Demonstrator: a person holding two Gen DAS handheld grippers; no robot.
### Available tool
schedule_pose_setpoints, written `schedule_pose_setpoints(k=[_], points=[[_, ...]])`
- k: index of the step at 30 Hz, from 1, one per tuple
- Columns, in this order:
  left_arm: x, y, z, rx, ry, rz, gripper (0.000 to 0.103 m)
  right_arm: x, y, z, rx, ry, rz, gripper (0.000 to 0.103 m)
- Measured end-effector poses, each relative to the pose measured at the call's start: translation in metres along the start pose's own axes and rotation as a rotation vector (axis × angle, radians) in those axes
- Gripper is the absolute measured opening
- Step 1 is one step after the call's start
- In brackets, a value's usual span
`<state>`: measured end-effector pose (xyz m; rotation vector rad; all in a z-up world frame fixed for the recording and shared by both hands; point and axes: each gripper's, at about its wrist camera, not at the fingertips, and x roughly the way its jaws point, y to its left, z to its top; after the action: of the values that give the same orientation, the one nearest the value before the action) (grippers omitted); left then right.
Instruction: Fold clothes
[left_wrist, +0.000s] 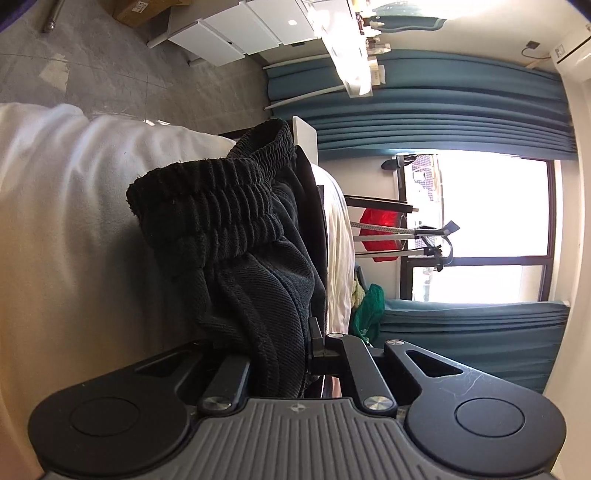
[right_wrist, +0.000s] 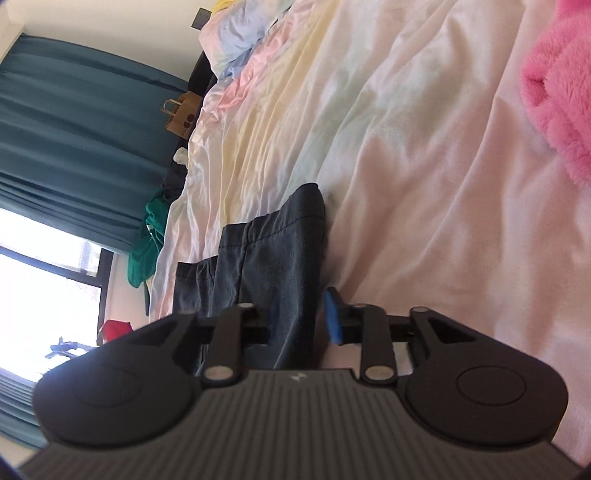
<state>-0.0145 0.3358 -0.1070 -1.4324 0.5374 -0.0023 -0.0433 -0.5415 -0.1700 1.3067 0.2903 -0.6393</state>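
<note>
A black garment with a ribbed elastic waistband (left_wrist: 221, 206) hangs up from my left gripper (left_wrist: 284, 354), whose jaws are shut on the cloth below the waistband. The left finger is hidden under the fabric. In the right wrist view another part of the same dark garment, with a stitched hem (right_wrist: 280, 251), lies between the jaws of my right gripper (right_wrist: 295, 321). Those jaws stand apart. A sliver of sheet shows between the cloth and the blue pad (right_wrist: 334, 317). Both views are rolled sideways.
A bed with a pale pastel sheet (right_wrist: 424, 166) fills the right wrist view; it shows white (left_wrist: 55, 221) in the left wrist view. A pink fluffy item (right_wrist: 561, 92) lies on it. A green garment (right_wrist: 146, 240), a paper bag (right_wrist: 183, 114), teal curtains (left_wrist: 443, 110) and white drawers (left_wrist: 229, 37) are around.
</note>
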Motion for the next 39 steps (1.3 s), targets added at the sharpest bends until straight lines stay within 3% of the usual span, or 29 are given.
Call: schedule_pose_setpoints(k=[4,7,8,9,10,18,23,28,30,36,39], points=[[0.003,-0.004,0.001,0.029,-0.018,0.013,0.008,0.011,0.006,-0.003,-0.038,-0.015,-0.018,0.058],[0.008,-0.008,0.003,0.052,-0.026,0.028,0.008,0.022,0.014,-0.002,-0.123,-0.046,-0.029,0.048],[0.007,-0.008,0.002,0.056,-0.027,0.028,0.008,0.024,0.017,-0.001,-0.157,-0.065,-0.040,0.033],[0.001,-0.009,0.001,0.078,-0.037,0.037,0.007,0.025,0.018,0.000,-0.172,-0.081,-0.053,0.010],[-0.006,-0.010,-0.001,0.102,-0.048,0.047,0.007,0.025,0.020,0.002,-0.176,-0.089,-0.053,0.007],[-0.029,-0.047,-0.019,0.251,-0.146,0.061,0.006,-0.029,0.067,-0.002,-0.270,-0.281,0.021,0.006],[-0.004,-0.090,0.004,0.274,-0.148,0.072,0.006,-0.005,0.130,-0.006,-0.430,-0.314,-0.020,0.006],[0.093,-0.155,0.041,0.317,-0.176,0.110,0.007,0.058,0.213,-0.013,-0.500,-0.306,-0.052,0.006],[0.150,-0.171,0.057,0.335,-0.197,0.141,0.007,0.092,0.240,-0.020,-0.530,-0.306,-0.065,0.006],[0.323,-0.170,0.098,0.366,-0.191,0.318,0.007,0.225,0.290,-0.060,-0.673,-0.292,-0.177,0.006],[0.378,-0.163,0.113,0.355,-0.160,0.382,0.007,0.284,0.296,-0.076,-0.739,-0.269,-0.226,0.007]])
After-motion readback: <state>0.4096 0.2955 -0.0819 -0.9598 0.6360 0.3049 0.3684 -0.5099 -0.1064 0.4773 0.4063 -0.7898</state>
